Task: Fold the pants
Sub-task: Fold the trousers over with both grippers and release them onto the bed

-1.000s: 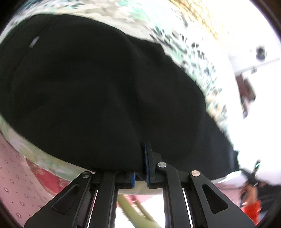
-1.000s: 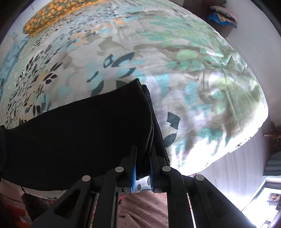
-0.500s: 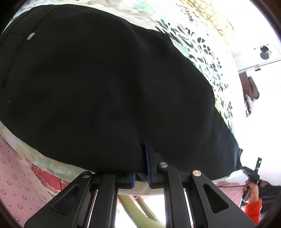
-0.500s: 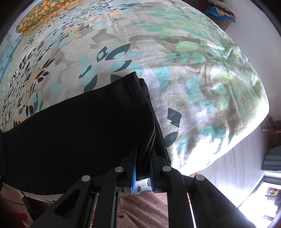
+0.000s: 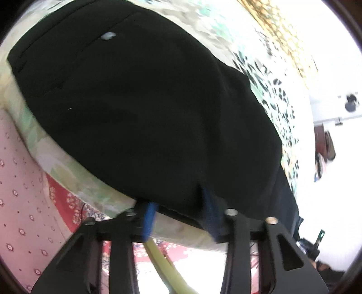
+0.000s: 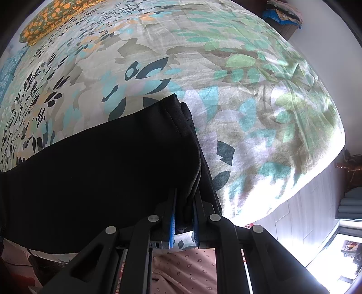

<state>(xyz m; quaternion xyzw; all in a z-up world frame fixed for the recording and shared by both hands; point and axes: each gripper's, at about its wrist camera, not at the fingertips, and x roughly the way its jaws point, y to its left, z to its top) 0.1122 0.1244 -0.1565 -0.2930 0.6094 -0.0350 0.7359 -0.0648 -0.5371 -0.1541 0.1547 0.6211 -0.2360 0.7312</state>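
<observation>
Black pants [image 5: 158,113] lie spread on a floral bedsheet [image 5: 271,86], with a pale button [image 5: 108,35] showing near the waistband at the far end. At the pants' near edge my left gripper [image 5: 179,217] has its jaws opening. The blue pads stand apart, and the cloth edge drapes loosely over the right one. In the right wrist view the hemmed leg ends of the pants [image 6: 101,169] lie stacked on the bedsheet [image 6: 248,113]. My right gripper [image 6: 184,217] is shut on their near corner.
An orange-patterned pillow [image 6: 45,24] lies at the bed's far left. A pile of clothes [image 6: 282,15] sits beyond the far right corner. Pink dotted fabric [image 5: 18,192] and a yellow-green bar [image 5: 163,260] are below the bed's near edge. Pale floor [image 6: 294,214] is at the right.
My left gripper's jaws have spread apart from a shut grip on the pants edge, and it has shifted sideways along that edge. The right gripper keeps its grip and place.
</observation>
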